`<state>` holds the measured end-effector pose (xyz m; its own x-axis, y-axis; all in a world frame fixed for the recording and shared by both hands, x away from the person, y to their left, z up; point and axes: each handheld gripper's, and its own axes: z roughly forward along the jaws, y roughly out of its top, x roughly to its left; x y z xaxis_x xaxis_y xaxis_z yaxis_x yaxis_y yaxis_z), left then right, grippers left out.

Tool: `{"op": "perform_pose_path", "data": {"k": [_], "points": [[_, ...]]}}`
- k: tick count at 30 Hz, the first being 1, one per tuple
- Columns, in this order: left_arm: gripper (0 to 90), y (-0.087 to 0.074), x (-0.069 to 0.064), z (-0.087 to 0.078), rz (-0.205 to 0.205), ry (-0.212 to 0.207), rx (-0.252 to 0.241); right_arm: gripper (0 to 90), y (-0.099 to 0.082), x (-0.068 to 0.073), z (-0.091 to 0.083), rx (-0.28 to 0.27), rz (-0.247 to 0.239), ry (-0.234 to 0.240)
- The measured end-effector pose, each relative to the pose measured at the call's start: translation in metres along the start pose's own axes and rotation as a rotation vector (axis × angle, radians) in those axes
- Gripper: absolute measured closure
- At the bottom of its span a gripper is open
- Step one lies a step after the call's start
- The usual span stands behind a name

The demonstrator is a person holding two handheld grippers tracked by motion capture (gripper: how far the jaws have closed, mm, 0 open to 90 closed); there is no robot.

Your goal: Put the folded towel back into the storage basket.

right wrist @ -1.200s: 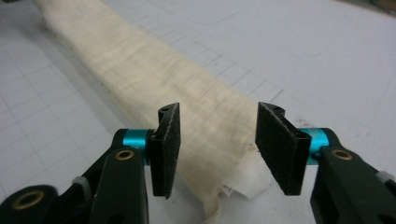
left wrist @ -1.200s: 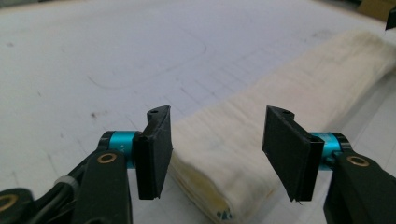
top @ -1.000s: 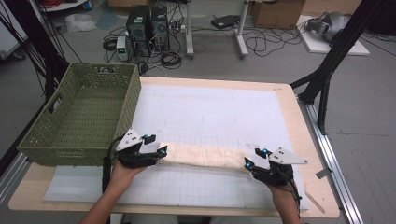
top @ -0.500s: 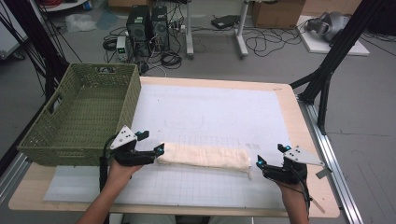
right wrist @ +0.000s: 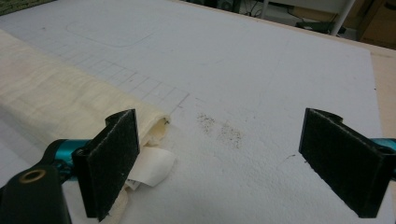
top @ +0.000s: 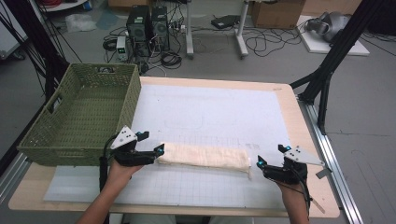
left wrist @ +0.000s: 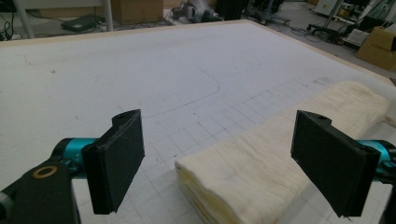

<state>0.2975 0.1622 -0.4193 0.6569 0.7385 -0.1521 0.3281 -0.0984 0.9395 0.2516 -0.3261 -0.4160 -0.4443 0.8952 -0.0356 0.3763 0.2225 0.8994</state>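
Both grippers, left (top: 159, 151) and right (top: 258, 163), spread apart beside a soft, light folded towel (top: 204, 157), lower centre; its ends look best to pinch.

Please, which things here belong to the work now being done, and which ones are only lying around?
Part of the work:
- folded cream cloth on the white mat
- left gripper, open at the cloth's end
- right gripper, open, just off the other end
- perhaps the green basket beside it

Just lying about:
- computer towers
- floor cables
- cardboard box
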Motion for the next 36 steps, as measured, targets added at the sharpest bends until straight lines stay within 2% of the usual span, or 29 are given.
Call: {"op": "perform_pose_path", "data": {"k": [9, 12, 17, 19, 24, 36], "points": [[17.7, 0.0, -0.001, 0.0, 0.001, -0.004, 0.012, 11.6, 0.0, 0.001, 0.0, 0.002, 0.0, 0.003], [17.7, 0.0, -0.002, -0.001, -0.01, 0.017, 0.024, 11.6, 0.0, 0.002, 0.001, 0.002, -0.011, 0.01], [17.7, -0.003, -0.003, 0.0, -0.021, 0.014, 0.064, 11.6, -0.001, 0.006, 0.001, 0.013, -0.016, 0.027], [17.7, -0.004, -0.003, 0.001, -0.022, 0.001, 0.085, 11.6, -0.002, 0.005, 0.001, 0.016, -0.018, 0.028], [21.0, -0.01, -0.002, 0.005, -0.03, 0.004, 0.143, 11.6, -0.003, 0.003, 0.0, 0.016, -0.013, 0.026], [27.4, -0.02, 0.001, 0.009, -0.056, 0.007, 0.223, 11.7, -0.004, 0.006, 0.004, 0.036, -0.029, 0.039]]}}
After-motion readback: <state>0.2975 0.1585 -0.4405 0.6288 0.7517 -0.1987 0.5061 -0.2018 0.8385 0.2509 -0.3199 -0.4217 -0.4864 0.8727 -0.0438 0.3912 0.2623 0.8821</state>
